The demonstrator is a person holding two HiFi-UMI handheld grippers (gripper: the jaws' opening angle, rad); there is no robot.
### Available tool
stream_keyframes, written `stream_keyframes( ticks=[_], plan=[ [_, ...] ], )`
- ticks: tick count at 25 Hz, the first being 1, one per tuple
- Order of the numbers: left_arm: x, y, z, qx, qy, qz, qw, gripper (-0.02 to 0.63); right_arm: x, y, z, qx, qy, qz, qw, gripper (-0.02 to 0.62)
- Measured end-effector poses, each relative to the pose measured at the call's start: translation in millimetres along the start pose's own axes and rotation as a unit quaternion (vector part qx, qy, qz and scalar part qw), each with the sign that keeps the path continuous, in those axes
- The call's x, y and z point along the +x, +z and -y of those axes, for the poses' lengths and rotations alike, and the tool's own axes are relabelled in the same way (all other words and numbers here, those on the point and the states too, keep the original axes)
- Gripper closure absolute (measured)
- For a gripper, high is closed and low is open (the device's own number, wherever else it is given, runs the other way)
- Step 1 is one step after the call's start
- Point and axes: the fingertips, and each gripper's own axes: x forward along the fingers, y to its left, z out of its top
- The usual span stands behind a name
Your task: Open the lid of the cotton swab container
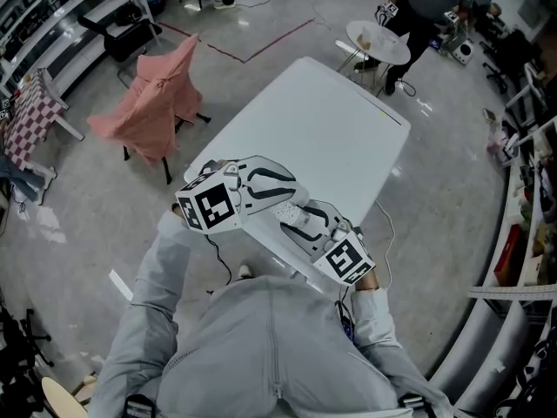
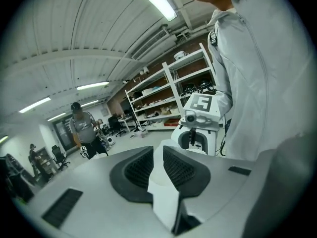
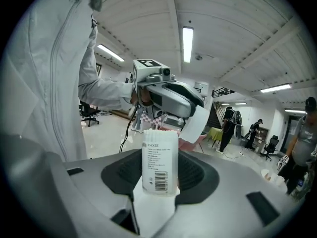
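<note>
The white rectangular worktop (image 1: 322, 120) stands slantwise on a grey speckled floor (image 1: 261, 7). A thin line (image 1: 383, 111) runs just inside its far end, and its near end is covered from view. On the floor, a chair draped in pink cloth (image 1: 157, 98) stands well to the left, and a small round white table (image 1: 379, 42) stands near the far corner. A red tape line (image 1: 261, 50) crosses the floor between them. A cable (image 1: 389, 233) trails beside the worktop's right edge, and a white strip (image 1: 120, 284) lies at near left.
</note>
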Motion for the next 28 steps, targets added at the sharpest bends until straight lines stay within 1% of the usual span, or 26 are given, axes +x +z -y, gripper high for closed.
stream_keyframes(
  ticks=[2, 5, 9, 13, 20, 23, 24, 25, 26, 28],
  plan=[
    [4, 2, -4, -0.005, 0.01, 0.005, 0.9999, 0.543, -2, 3, -3, -0.009, 0.001, 0.006, 1.0, 0.382],
    [9, 3, -6, -0.01, 0.013, 0.007, 0.9998, 0.552, -5, 10, -7, -0.01, 0.006, 0.018, 1.0, 0.382],
    [16, -2, -6, -0.016, 0.008, -0.005, 0.9998, 0.563, -4, 21, -10, -0.009, 0.011, 0.032, 0.999, 0.382],
    [21, -3, -6, -0.029, 0.001, -0.006, 0.9996, 0.563, -8, 22, -7, -0.019, 0.005, 0.024, 1.0, 0.382],
    [27, -7, -2, -0.025, -0.001, -0.009, 0.9996, 0.563, -7, 13, -7, 0.006, 0.0, 0.03, 1.0, 0.382],
    [24, -9, -10, -0.034, 0.02, -0.003, 0.9992, 0.558, -4, 7, 0, 0.037, -0.014, 0.037, 0.999, 0.382],
    [21, -8, -14, -0.037, 0.031, 0.0, 0.9988, 0.533, -4, 4, 5, 0.049, -0.021, 0.039, 0.998, 0.382],
    [18, -8, -19, -0.041, 0.042, 0.003, 0.9983, 0.484, -5, 2, 9, 0.058, -0.029, 0.04, 0.997, 0.382],
    [15, -7, -23, -0.046, 0.053, 0.007, 0.9975, 0.47, -7, -1, 13, 0.067, -0.036, 0.04, 0.996, 0.382],
    [6, -7, -31, -0.059, 0.078, 0.018, 0.995, 0.469, -9, -3, 20, 0.08, -0.052, 0.041, 0.995, 0.382]
  ],
)
